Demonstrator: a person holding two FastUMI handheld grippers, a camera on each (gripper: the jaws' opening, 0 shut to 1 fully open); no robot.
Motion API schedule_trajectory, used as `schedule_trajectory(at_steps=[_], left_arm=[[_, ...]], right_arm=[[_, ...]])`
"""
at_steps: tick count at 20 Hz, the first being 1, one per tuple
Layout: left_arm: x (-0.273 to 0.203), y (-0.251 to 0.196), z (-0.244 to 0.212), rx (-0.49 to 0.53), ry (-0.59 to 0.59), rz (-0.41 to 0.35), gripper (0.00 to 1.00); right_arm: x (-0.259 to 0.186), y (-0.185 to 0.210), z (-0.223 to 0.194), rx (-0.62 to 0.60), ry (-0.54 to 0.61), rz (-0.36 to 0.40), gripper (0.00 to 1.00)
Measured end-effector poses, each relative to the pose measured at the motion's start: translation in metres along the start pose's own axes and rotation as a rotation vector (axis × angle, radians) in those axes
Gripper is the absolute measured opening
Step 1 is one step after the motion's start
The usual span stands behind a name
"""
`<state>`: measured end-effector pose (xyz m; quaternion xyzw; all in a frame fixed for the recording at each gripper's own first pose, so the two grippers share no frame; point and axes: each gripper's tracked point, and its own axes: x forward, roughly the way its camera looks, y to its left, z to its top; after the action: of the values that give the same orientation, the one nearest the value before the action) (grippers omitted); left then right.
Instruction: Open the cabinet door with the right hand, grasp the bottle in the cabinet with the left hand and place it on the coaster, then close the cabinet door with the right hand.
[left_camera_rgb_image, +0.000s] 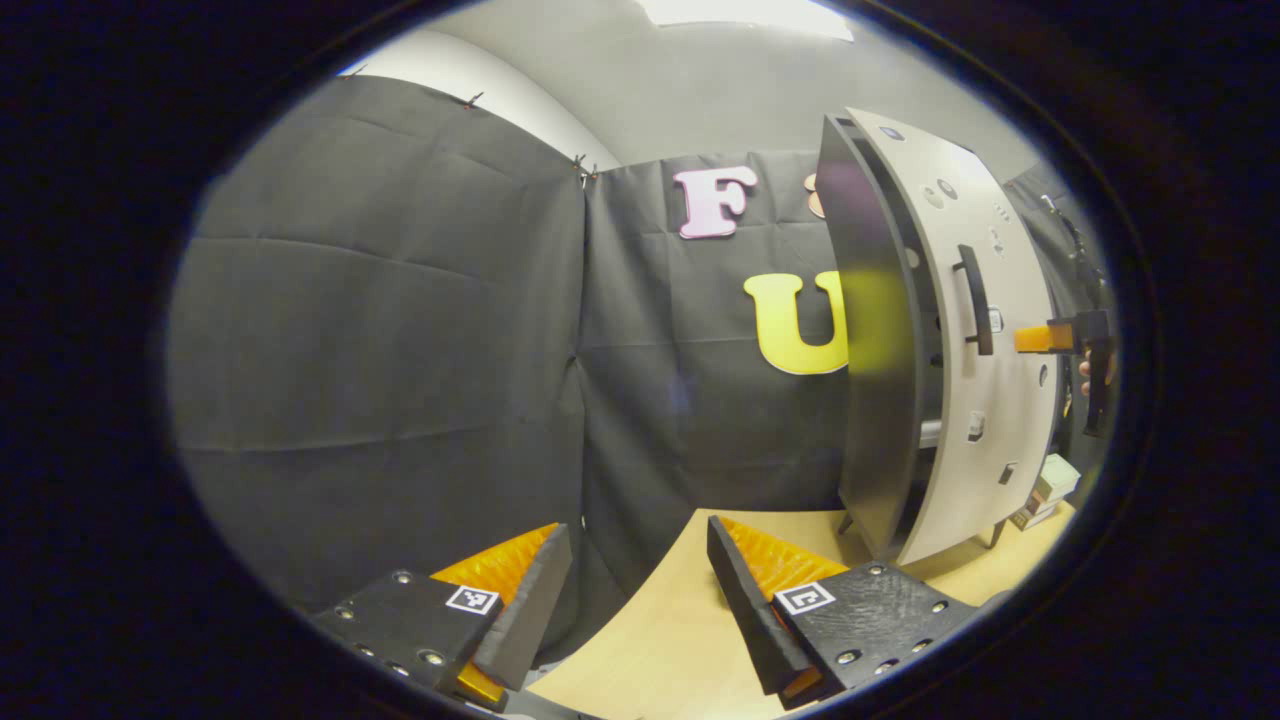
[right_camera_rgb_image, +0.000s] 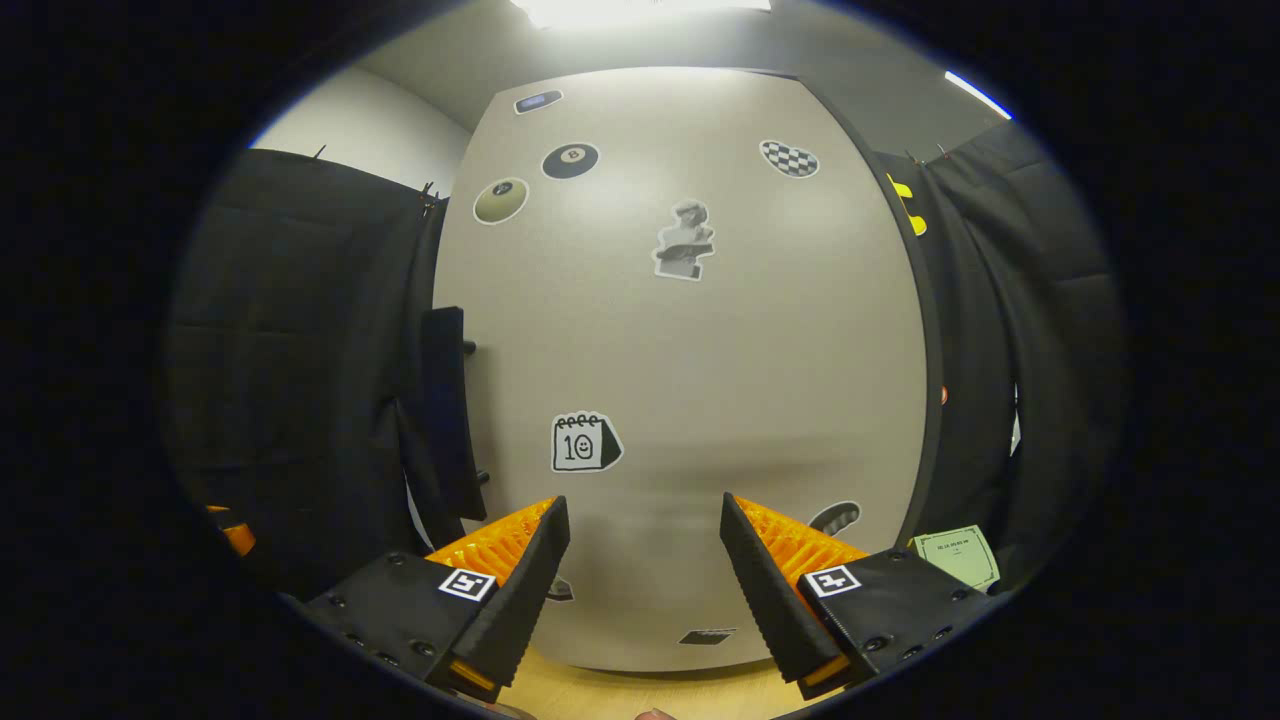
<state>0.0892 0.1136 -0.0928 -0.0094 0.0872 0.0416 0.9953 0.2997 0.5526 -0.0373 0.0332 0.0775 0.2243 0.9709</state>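
The cabinet door fills the front of the right gripper, its fingers spread and empty — the handle stands left of them. Left gripper hangs spread over the table, left of the cabinet

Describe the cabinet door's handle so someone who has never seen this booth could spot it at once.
Find the tall cabinet on the wooden table before the black cloth wall. Its pale grey door is dotted with stickers. The handle is the upright black bar near the door's edge, the one raised dark part among flat stickers.
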Motion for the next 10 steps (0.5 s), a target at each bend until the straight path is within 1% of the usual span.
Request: schedule_trajectory(at_steps=[1,6,9,10], left_arm=[[-0.002,-0.007,0.004,-0.002,-0.003,-0.007,0.83],[-0.005,-0.047,0.024,-0.017,-0.025,-0.036,0.83],[-0.002,-0.076,0.047,-0.022,-0.061,-0.059,0.83],[0.000,-0.087,0.055,-0.019,-0.072,-0.067,0.84]], right_arm=[[-0.011,-0.007,0.004,-0.010,-0.006,0.001,0.96],[-0.069,-0.058,0.021,-0.067,-0.031,-0.030,0.96],[-0.099,-0.099,0.031,-0.081,-0.046,-0.072,0.96],[-0.109,-0.113,0.033,-0.083,-0.048,-0.088,0.96]])
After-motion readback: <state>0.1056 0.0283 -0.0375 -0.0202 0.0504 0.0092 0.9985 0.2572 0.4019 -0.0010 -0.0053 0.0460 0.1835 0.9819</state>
